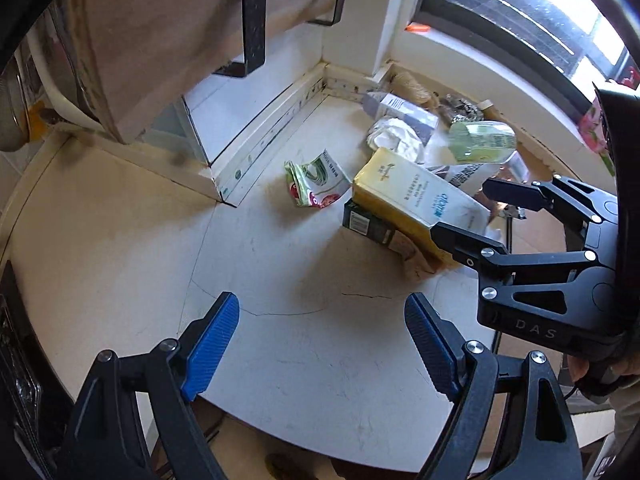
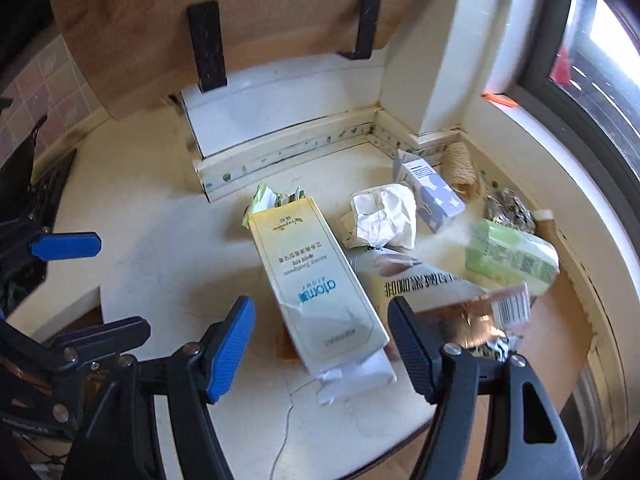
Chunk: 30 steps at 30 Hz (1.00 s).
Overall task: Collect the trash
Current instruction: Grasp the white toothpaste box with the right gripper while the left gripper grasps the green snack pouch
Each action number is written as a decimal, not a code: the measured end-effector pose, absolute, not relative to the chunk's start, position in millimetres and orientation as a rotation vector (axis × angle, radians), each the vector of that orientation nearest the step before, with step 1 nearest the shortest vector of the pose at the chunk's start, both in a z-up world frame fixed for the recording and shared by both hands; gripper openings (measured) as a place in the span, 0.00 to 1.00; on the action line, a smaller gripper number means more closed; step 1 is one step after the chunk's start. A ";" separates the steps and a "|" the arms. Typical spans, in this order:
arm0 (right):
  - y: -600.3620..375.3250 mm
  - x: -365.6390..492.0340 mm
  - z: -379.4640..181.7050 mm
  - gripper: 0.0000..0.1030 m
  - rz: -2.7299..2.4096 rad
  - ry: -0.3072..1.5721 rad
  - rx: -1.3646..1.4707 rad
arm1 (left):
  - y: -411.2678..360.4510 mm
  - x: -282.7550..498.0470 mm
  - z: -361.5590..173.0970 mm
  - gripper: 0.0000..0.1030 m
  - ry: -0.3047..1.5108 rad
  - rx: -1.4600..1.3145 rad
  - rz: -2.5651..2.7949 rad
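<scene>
Right wrist view looks down between the wide-apart pads of the right tool (image 2: 322, 350), which clamp nothing; the long yellow-and-white carton (image 2: 316, 284) lies on the surface just past the fingertips, its near end in line with the gap. Nothing looks collected yet: the whole heap sits loose on the white surface (image 2: 160, 240). Around the carton lie a crumpled white paper (image 2: 384, 216), a small lilac box (image 2: 430, 196), a green packet (image 2: 512, 256), a printed box with a barcode (image 2: 452, 292) and some crushed foil (image 2: 508, 206), with a ball of twine (image 2: 464, 168) against the back edge. In the left wrist view the left tool (image 1: 322, 346) also stands spread and empty over bare surface, well short of the pile, with a crumpled green-and-red wrapper (image 1: 316, 180) lying apart from the rest and a dark box (image 1: 366, 222) tucked under the carton. No bin or bag is visible in either view, so I judge the job barely begun, with every piece left to lift. The surface is cracked and stained, set in a corner below a wooden shelf on black brackets (image 2: 208, 44), with a window (image 1: 532, 12) along the right side and tiled wall at far left.
</scene>
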State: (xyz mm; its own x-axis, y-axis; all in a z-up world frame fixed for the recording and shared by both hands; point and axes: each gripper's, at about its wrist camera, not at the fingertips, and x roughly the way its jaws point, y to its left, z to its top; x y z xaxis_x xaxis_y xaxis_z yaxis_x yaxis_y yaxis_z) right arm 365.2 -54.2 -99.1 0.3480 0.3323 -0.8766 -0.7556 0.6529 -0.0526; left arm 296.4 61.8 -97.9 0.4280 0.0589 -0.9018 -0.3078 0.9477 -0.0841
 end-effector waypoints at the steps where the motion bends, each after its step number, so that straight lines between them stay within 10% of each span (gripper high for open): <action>1: -51.9 367.9 -102.9 0.67 0.758 0.985 -0.518 | 62.5 298.8 -100.5 0.81 1.113 -0.254 0.236; 30: -118.2 403.5 -72.0 0.54 0.775 0.972 -0.268 | 48.9 369.7 -119.9 0.81 1.171 -0.351 0.195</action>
